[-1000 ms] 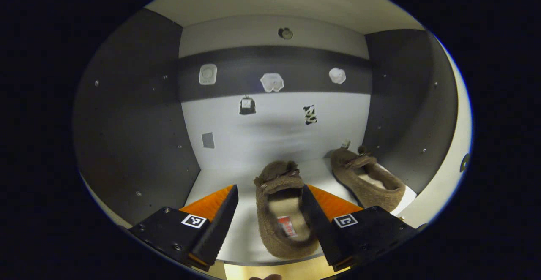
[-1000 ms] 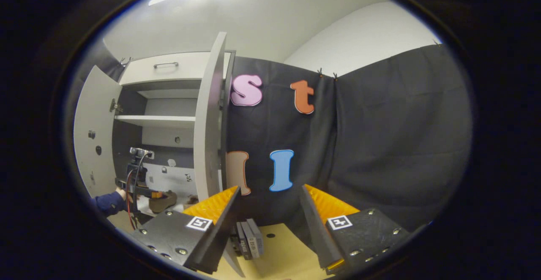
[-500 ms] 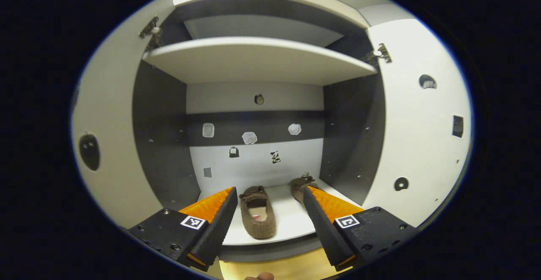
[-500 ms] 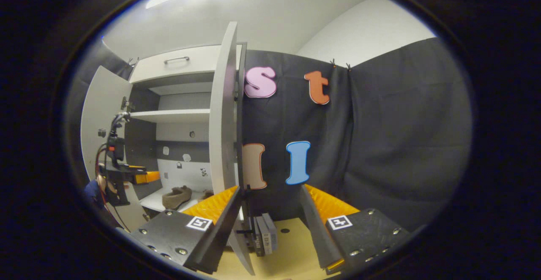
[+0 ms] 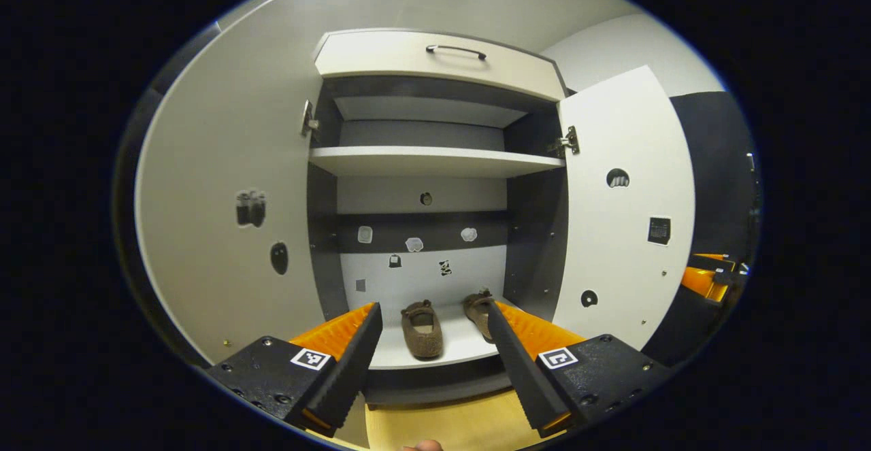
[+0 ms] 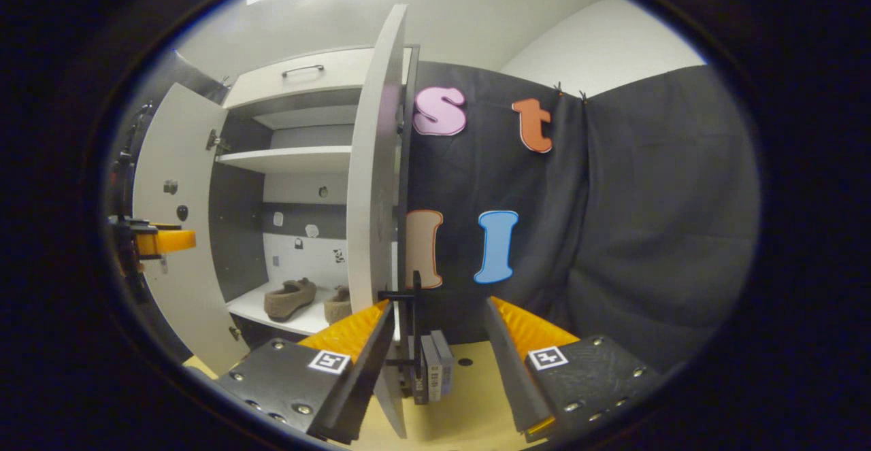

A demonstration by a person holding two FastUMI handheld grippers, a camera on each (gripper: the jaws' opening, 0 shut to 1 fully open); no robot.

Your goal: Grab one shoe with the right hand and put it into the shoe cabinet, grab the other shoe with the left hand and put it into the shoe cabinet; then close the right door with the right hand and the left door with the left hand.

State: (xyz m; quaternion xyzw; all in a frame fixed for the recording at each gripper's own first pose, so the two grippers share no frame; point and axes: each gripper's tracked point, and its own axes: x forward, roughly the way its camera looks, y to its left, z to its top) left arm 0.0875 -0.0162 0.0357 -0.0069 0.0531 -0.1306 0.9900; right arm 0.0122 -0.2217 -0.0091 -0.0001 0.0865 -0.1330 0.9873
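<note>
A: Left gripper view, bottom of the frame first: the left gripper (image 5: pixel 430 359) has its fingers spread wide with nothing between them, held in front of the shoe cabinet (image 5: pixel 435 63).

B: And beyond the fingers?

A: Two brown shoes on the cabinet's bottom shelf (image 5: pixel 454 343). One shoe (image 5: pixel 422 328) lies in the lower centre, toe toward the back panel. The other shoe (image 5: pixel 478 308) sits just to its right, partly hidden by the right finger. Both doors stand open: the left door (image 5: pixel 231 233) on the left of the frame, the right door (image 5: pixel 622 226) on the right. A shelf (image 5: pixel 435 160) crosses higher up, and a drawer handle (image 5: pixel 456 49) sits near the top.

B: Right gripper view?

A: The right gripper (image 6: pixel 435 362) is also wide open and empty, at the bottom. Just past its fingers is the edge of the right door (image 6: pixel 374 199), centre frame. The shoes (image 6: pixel 289 298) show at lower left inside the cabinet, and the left gripper (image 6: pixel 160 240) is at the far left edge.
</note>
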